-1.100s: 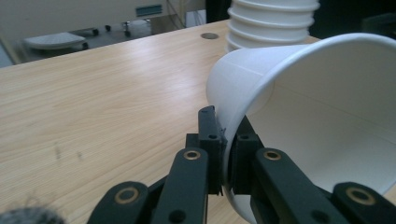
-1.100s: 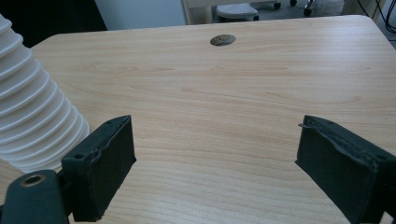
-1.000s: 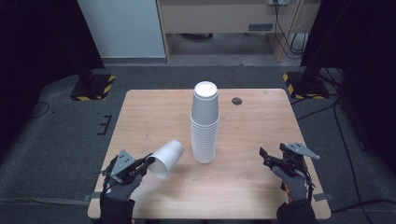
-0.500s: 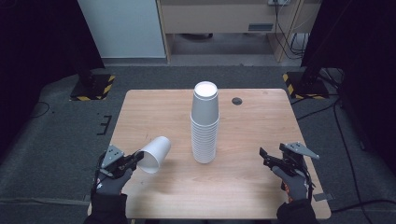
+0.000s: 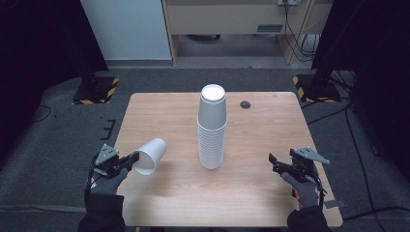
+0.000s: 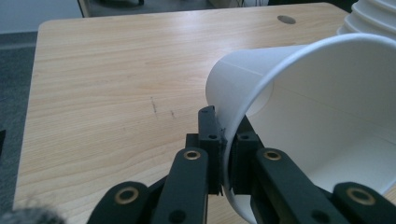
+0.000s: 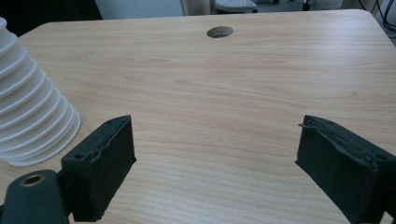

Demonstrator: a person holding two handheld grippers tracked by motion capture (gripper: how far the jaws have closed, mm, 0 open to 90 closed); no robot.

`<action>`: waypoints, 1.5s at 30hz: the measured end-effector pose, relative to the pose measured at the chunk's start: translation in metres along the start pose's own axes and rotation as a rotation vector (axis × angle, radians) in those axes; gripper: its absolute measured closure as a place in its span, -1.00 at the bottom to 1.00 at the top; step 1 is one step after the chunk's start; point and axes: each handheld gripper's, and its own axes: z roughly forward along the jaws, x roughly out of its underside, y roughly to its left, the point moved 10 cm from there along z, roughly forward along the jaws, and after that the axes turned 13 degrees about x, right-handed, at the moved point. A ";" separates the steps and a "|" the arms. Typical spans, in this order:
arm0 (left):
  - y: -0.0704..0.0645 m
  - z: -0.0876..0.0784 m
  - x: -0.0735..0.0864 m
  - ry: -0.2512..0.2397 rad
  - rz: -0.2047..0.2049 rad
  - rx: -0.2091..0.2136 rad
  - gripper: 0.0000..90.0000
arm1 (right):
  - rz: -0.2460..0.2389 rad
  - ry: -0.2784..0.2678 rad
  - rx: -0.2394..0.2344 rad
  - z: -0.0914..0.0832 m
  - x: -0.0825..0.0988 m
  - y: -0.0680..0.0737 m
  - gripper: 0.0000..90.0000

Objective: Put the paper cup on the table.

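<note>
Worktop: a rectangular light wooden worktop (image 5: 261, 193) with rounded corners, standing on a dark grey carpeted floor (image 5: 48, 145); the person's forearms come in over its near edge.
Cup stack: a tall stack of white paper cups (image 5: 212, 128), upside down, stands upright near the middle of the worktop, well apart from both grippers; its ribbed lower rims show at the edge of the right gripper view (image 7: 32, 121).
Single cup: one white paper cup (image 5: 150, 155) lies tipped on its side in the air near the worktop's left front, its open mouth towards the person, clear of the stack; in the left gripper view (image 6: 327, 121) its inside is open to the camera.
Left gripper: the black two-jaw left gripper (image 5: 130, 159), held in a gloved hand, is clamped on the single cup's rim, one jaw inside the wall and one outside, as the left gripper view (image 6: 224, 154) shows close up.
Right gripper: the black right gripper (image 5: 276, 164) hovers over the worktop's right front with its jaws spread wide and nothing between them (image 7: 215, 158).
Cable hole: a small dark round hole (image 5: 245, 104) sits in the worktop behind and right of the stack.
</note>
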 end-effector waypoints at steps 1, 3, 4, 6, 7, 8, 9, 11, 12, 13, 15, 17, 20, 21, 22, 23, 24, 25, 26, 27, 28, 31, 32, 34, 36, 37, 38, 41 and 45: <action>0.001 0.000 -0.001 0.009 0.000 -0.004 0.90 | 0.001 0.002 -0.001 0.000 0.000 -0.001 -0.75; 0.004 -0.001 -0.001 0.042 -0.004 -0.011 0.90 | -0.007 0.005 0.004 0.000 0.002 -0.002 -0.75; 0.005 -0.001 -0.002 0.053 -0.007 -0.014 0.90 | -0.011 0.006 0.010 0.000 0.002 -0.003 -0.75; 0.007 0.000 -0.002 0.075 -0.012 -0.016 0.90 | -0.022 0.006 0.017 0.001 0.002 -0.005 -0.75; 0.008 0.000 -0.003 0.087 -0.010 -0.018 0.90 | -0.023 0.007 0.018 0.001 0.002 -0.005 -0.75; 0.008 0.001 -0.004 0.093 -0.016 -0.020 0.90 | -0.028 0.011 0.021 0.001 0.003 -0.006 -0.75; 0.008 0.001 -0.004 0.100 -0.016 -0.017 0.90 | -0.031 0.012 0.025 0.002 0.003 -0.007 -0.75; 0.010 0.001 -0.006 0.119 -0.019 -0.021 0.90 | -0.036 0.017 0.025 0.002 0.005 -0.007 -0.75; 0.011 0.001 -0.007 0.122 -0.016 -0.026 0.90 | -0.040 0.018 0.028 0.002 0.005 -0.008 -0.75; 0.012 0.001 -0.007 0.134 -0.017 -0.028 0.90 | -0.041 0.020 0.028 0.002 0.005 -0.008 -0.75; 0.013 0.001 -0.009 0.154 -0.020 -0.030 0.90 | -0.043 0.021 0.027 0.002 0.005 -0.007 -0.75; 0.015 0.001 -0.010 0.169 -0.026 -0.031 0.90 | -0.046 0.021 0.029 0.003 0.006 -0.007 -0.75; 0.017 0.000 -0.011 0.205 -0.041 -0.032 0.90 | -0.052 0.023 0.030 0.003 0.006 -0.006 -0.75; 0.018 0.000 -0.010 0.233 -0.045 -0.031 0.90 | -0.054 0.023 0.031 0.003 0.006 -0.006 -0.75; 0.018 0.000 -0.010 0.233 -0.045 -0.031 0.90 | -0.054 0.023 0.031 0.003 0.006 -0.006 -0.75; 0.018 -0.001 -0.010 0.245 -0.046 -0.032 0.90 | -0.052 0.021 0.033 0.002 0.006 -0.006 -0.75; 0.018 -0.001 -0.010 0.255 -0.050 -0.032 0.90 | -0.052 0.021 0.033 0.002 0.006 -0.006 -0.75; 0.018 -0.001 -0.009 0.273 -0.051 -0.031 0.90 | -0.054 0.023 0.032 0.002 0.006 -0.006 -0.75; 0.019 -0.001 -0.009 0.288 -0.058 -0.030 0.90 | -0.054 0.021 0.032 0.002 0.006 -0.006 -0.75; 0.019 -0.001 -0.008 0.297 -0.060 -0.032 0.90 | -0.054 0.021 0.032 0.002 0.006 -0.006 -0.75; 0.020 -0.001 -0.008 0.317 -0.061 -0.035 0.90 | -0.057 0.021 0.031 0.002 0.006 -0.006 -0.75; 0.022 -0.001 -0.007 0.355 -0.073 -0.041 0.90 | -0.057 0.023 0.030 0.002 0.006 -0.006 -0.75; 0.022 -0.002 -0.006 0.376 -0.081 -0.040 0.90 | -0.056 0.022 0.030 0.002 0.006 -0.006 -0.75; 0.024 -0.002 -0.005 0.404 -0.094 -0.046 0.90 | -0.058 0.023 0.029 0.002 0.006 -0.005 -0.75; 0.024 -0.002 -0.004 0.425 -0.109 -0.052 0.90 | -0.060 0.023 0.028 0.002 0.006 -0.005 -0.75; 0.025 -0.002 -0.004 0.432 -0.115 -0.054 0.90 | -0.060 0.022 0.027 0.002 0.006 -0.005 -0.75; 0.025 -0.002 -0.004 0.439 -0.119 -0.058 0.90 | -0.061 0.023 0.026 0.002 0.006 -0.005 -0.75; 0.028 -0.003 -0.003 0.470 -0.125 -0.071 0.90 | -0.061 0.024 0.026 0.002 0.006 -0.004 -0.75; 0.032 -0.003 0.001 0.529 -0.149 -0.080 0.90 | -0.061 0.025 0.025 0.002 0.007 -0.004 -0.75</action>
